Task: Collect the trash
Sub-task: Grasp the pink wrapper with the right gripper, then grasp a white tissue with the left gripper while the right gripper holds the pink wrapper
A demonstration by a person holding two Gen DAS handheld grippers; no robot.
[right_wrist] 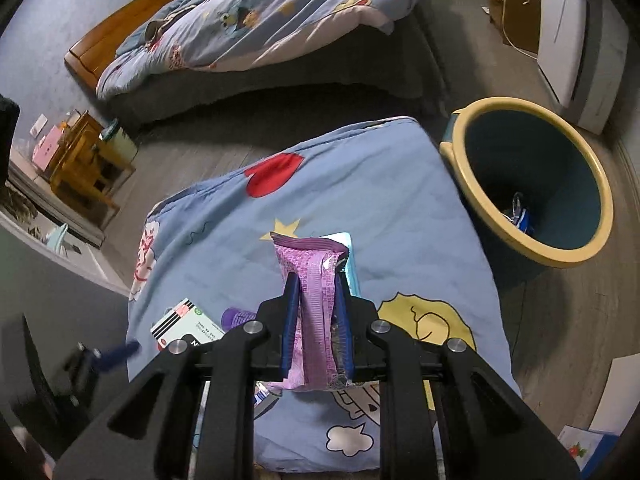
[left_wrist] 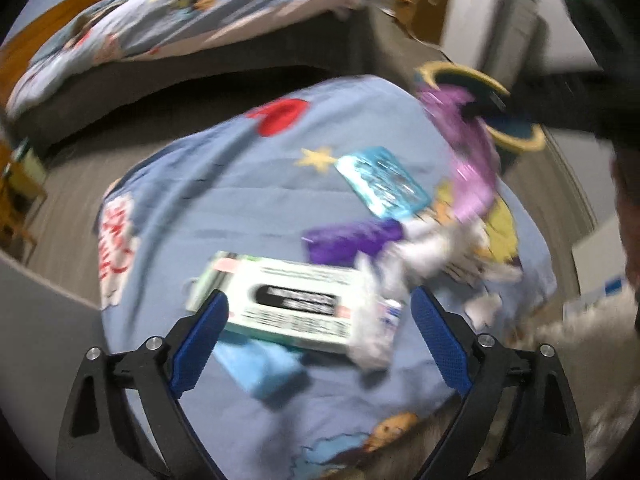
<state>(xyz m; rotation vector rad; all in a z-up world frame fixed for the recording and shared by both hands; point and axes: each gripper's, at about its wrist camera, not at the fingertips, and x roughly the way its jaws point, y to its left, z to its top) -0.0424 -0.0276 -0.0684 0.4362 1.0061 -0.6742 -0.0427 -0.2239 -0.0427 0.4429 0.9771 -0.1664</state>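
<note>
My right gripper point(right_wrist: 316, 284) is shut on a pink-purple wrapper point(right_wrist: 314, 296) and holds it above the blue cartoon quilt point(right_wrist: 400, 208); the wrapper also shows in the left wrist view point(left_wrist: 468, 152). A dark bin with a yellow rim point(right_wrist: 532, 184) stands on the floor to the right, with some trash inside. My left gripper point(left_wrist: 318, 308) is open, its jaws either side of a white-and-green box point(left_wrist: 288, 304). A crumpled white tissue point(left_wrist: 424, 256), a dark purple wrapper point(left_wrist: 348, 240), a teal packet point(left_wrist: 384, 180) and a light blue item point(left_wrist: 260, 368) lie on the quilt. The left view is blurred.
A bed with a matching quilt point(right_wrist: 260, 20) stands behind. A wooden stool point(right_wrist: 88, 152) is at the left, white furniture point(right_wrist: 576, 40) at the back right. The bin also shows in the left wrist view point(left_wrist: 516, 128).
</note>
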